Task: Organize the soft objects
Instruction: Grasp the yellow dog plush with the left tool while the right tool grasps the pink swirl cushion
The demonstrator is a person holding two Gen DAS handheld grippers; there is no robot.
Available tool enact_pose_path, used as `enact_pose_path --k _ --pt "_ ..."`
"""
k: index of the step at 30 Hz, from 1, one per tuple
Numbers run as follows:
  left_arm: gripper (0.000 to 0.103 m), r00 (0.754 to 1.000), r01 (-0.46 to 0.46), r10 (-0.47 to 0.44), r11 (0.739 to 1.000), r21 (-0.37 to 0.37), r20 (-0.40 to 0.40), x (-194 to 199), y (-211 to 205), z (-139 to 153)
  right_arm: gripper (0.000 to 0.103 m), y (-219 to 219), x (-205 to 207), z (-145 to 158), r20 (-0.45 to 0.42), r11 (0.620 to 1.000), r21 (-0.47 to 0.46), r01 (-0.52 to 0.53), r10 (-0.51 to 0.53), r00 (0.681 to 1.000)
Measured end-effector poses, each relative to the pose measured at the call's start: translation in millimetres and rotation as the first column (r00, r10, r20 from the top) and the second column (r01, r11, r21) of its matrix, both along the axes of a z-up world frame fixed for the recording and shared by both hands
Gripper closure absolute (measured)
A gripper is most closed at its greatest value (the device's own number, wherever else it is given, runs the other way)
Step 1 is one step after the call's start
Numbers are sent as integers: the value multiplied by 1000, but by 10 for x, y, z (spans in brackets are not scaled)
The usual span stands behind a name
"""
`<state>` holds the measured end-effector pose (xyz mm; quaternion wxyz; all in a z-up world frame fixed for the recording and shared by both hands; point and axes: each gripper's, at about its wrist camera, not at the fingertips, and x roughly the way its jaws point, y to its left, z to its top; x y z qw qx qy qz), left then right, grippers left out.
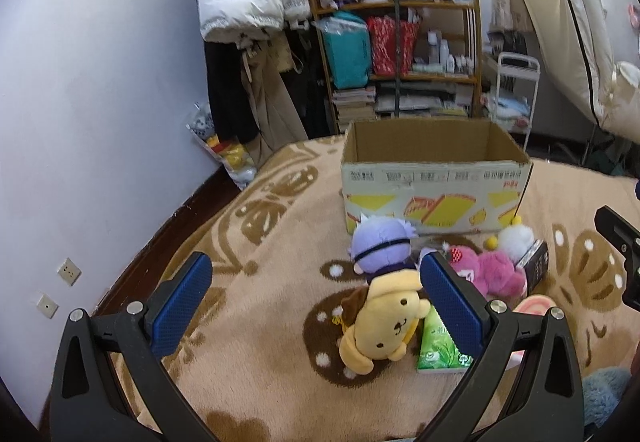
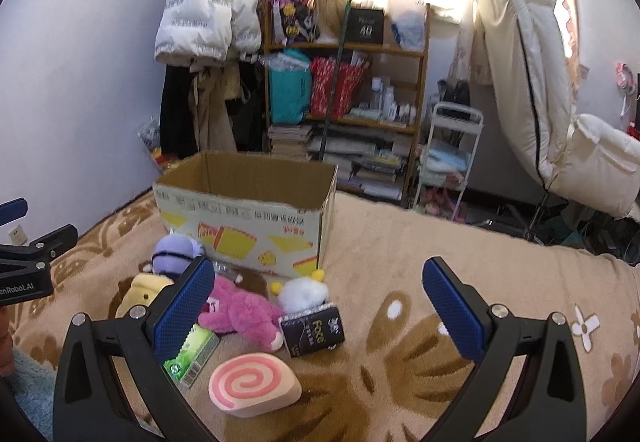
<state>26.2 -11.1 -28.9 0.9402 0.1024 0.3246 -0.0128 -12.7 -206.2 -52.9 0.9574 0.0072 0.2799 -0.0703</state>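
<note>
Six soft items lie on the blanket (image 2: 400, 242) before an open box (image 2: 248, 202): purple doll (image 1: 382, 248), yellow dog (image 1: 384, 326), pink bear (image 2: 244, 310), white plush (image 2: 302, 292), swirl cushion (image 2: 254, 388), green tissue pack (image 1: 438, 348) (a black pack (image 2: 314, 330) leans beside the white plush). Left gripper (image 1: 316, 298): jaws wide apart, holding nothing, above the dog. Right gripper (image 2: 320, 306): jaws apart, holding nothing, over the bear and the black pack.

Beige blanket (image 2: 400, 242) with brown floral pattern. Brown cardboard box (image 2: 248, 218), yellow graphics, red text. Yellow dog plush (image 1: 384, 322), purple-haired doll (image 1: 382, 246), pink bear (image 2: 240, 310), white plush (image 2: 302, 292), pink-white swirl cushion (image 2: 254, 388), green tissue pack (image 1: 438, 348), black pack (image 2: 314, 330).
</note>
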Motion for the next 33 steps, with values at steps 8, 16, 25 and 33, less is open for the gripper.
enact_pose_path --k 8,16,25,33 --pt "1 984 54 -56 998 -16 -169 273 -90 -272 0 -93 211 -107 -137 1000 28 -12 16 990" --pt "1 952 91 -91 996 -15 -293 482 -243 -531 0 -89 356 -240 -271 994 106 -19 47 961" --pt "1 912 107 -81 993 43 -401 677 -372 -864 0 63 512 -512 -391 986 155 -56 113 913" --pt "1 863 94 -62 995 39 -501 821 -350 -1128 0 133 608 -768 -481 980 180 -88 166 861"
